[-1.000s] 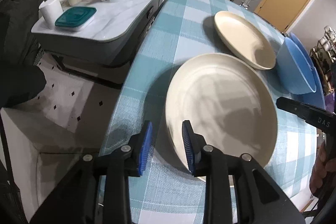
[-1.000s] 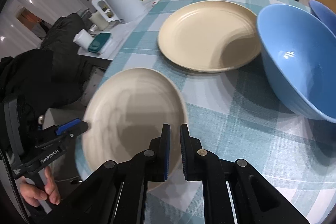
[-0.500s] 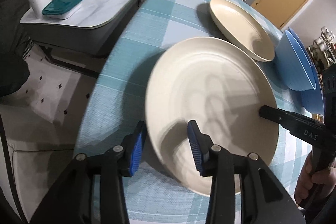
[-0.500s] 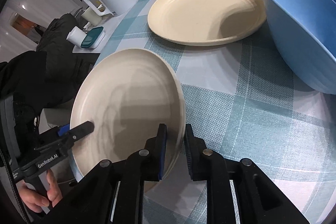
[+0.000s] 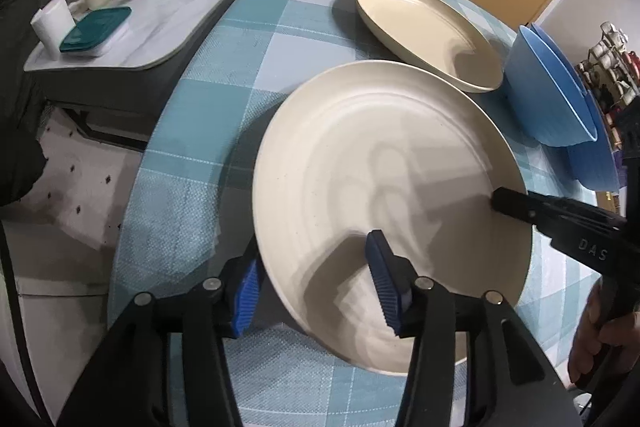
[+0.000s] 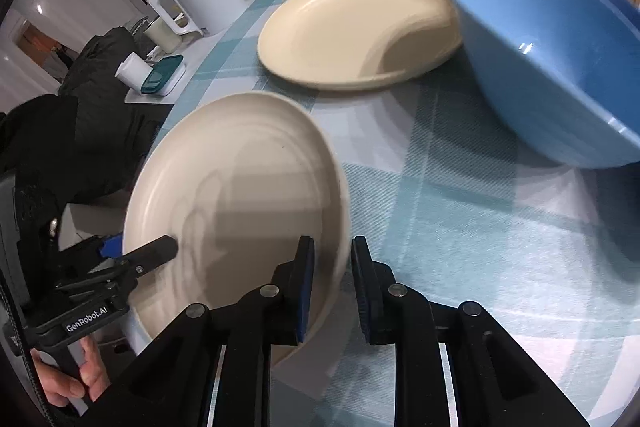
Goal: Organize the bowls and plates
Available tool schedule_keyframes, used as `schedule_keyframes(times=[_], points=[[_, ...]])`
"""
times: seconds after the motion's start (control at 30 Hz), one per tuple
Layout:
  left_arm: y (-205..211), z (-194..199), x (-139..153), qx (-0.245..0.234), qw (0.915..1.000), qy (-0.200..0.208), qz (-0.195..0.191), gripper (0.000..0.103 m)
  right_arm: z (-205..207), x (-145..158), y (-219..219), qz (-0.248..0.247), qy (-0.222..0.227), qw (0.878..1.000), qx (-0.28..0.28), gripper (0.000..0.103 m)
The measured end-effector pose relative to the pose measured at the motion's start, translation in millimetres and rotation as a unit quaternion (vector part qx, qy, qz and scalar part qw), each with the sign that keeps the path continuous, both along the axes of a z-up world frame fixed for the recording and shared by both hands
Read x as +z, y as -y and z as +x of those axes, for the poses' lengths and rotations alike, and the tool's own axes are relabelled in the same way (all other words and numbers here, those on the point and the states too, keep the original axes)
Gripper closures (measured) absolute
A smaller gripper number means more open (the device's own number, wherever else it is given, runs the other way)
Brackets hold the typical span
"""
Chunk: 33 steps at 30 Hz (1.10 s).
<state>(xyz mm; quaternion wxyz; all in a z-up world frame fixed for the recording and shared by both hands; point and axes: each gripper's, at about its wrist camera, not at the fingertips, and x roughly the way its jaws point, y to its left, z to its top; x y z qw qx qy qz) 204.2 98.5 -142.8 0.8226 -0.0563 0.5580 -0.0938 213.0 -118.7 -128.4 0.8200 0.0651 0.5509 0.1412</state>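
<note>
two grippers are straddling opposite rims of the near round cream plate [image 5: 384, 187], tilted above the teal checked tablecloth [image 5: 192, 147]. left gripper [image 5: 316, 287] jaws have just been opening, pads apart. right gripper [image 6: 331, 283] is clamping the rim. second cream plate [image 6: 352, 23] and blue bowl [image 6: 552, 59] are sitting beyond.

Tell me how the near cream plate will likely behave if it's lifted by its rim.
The near plate looks rigid, so it probably won't flex. Its surface looks smooth, so the pads may slip. It is wide, with the right gripper and left gripper both straddling its rim, so a one-sided hold would likely let it sag.
</note>
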Motion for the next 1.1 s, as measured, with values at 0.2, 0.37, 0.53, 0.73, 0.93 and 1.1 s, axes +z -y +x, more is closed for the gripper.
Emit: schedule_keyframes(times=[0.2, 0.37, 0.53, 0.73, 0.93, 1.1], points=[[-3, -23, 22, 0.028, 0.995, 0.058, 0.076, 0.048, -24, 29, 13, -0.016, 0.069, 0.997, 0.005, 0.078], [-13, -45, 48, 0.048, 0.9907, 0.105, 0.072, 0.042, -55, 47, 23, -0.006, 0.114, 0.993, 0.008, 0.07], [-6, -64, 73, 0.04, 0.9854, 0.147, 0.076, 0.021, -87, 60, 32, -0.015, 0.145, 0.989, 0.011, 0.069], [23, -91, 102, 0.011, 0.9754, 0.209, 0.069, 0.017, -148, 88, 70, 0.042, 0.206, 0.974, -0.079, 0.047], [59, -116, 115, -0.016, 0.9676, 0.249, 0.041, 0.017, -228, 116, 107, 0.049, 0.321, 0.93, -0.174, 0.016], [95, -141, 119, -0.047, 0.9576, 0.28, 0.051, 0.017, -270, 121, 115, 0.02, 0.36, 0.912, -0.193, 0.005]])
